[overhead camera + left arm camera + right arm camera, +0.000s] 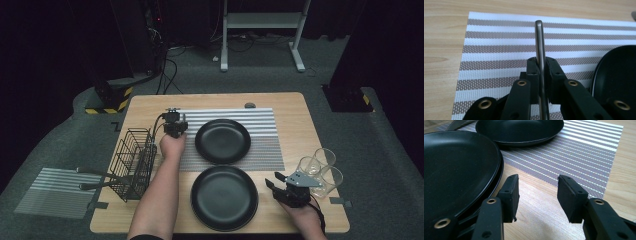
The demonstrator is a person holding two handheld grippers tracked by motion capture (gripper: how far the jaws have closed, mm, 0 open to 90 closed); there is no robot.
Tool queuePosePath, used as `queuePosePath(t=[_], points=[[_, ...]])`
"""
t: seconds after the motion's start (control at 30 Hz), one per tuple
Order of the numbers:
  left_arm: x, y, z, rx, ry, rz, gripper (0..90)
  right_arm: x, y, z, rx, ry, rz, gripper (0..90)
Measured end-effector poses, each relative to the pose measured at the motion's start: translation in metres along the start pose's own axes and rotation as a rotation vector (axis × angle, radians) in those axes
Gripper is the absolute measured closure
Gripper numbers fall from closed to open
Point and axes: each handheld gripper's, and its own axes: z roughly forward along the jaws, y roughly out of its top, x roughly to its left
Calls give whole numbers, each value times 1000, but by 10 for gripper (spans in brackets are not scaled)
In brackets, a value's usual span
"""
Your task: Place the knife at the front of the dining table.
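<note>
**Slim metal handle pinched over striped mat**

A narrow, grey metal utensil handle (539, 45), smooth with a rounded tip, stands clamped between the pads of the left gripper (540, 67); which utensil it belongs to cannot be told. The left gripper view shows it above the brown-and-white striped placemat (499, 50), near the mat's left edge, with bare desk (441, 50) to the left and the rim of the far black plate (616, 75) to the right. In the high view the left gripper (174, 125) sits at the mat's far left corner, between a black wire basket (134, 162) at the desk's left edge and the far plate (222, 141); the handle itself is too small to make out there.

The right gripper (537, 195) hovers with its jaws spread and nothing between them, over open wood just right of the near black plate (456, 170). The high view places that gripper (290, 190) near the desk's near right corner, beside a cluster of clear glasses (320, 167). Open wood runs along the desk's far edge and right side.
</note>
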Motion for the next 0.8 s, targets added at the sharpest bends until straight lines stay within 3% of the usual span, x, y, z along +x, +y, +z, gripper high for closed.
queuePosePath(t=[0.1, 0.17, 0.5, 0.53, 0.57, 0.67, 0.7, 0.8], points=[[2, -2, 4, 25, 5, -2, 813, 1, 0, 0, 0, 1, -1, 519], [3, -2, 3, 25, 4, 14, 811, 1, 0, 1, 1, 2, -2, 519], [6, -3, 5, 39, 24, 7, 795, 1, 0, 1, 1, 2, -1, 518], [7, -3, 5, 40, 33, 29, 790, 1, 0, 1, 0, 2, -1, 517], [11, -3, 5, 47, 54, 76, 784, 1, 0, 0, -2, 2, -1, 518], [12, -4, 5, 53, 80, 96, 762, 0, 0, 0, -1, 2, -2, 517], [11, -6, 4, 39, 81, 54, 754, 0, 0, 0, -2, 3, -1, 517], [12, -5, 0, 16, 89, 50, 729, 1, 0, 0, -1, 3, -3, 517]])
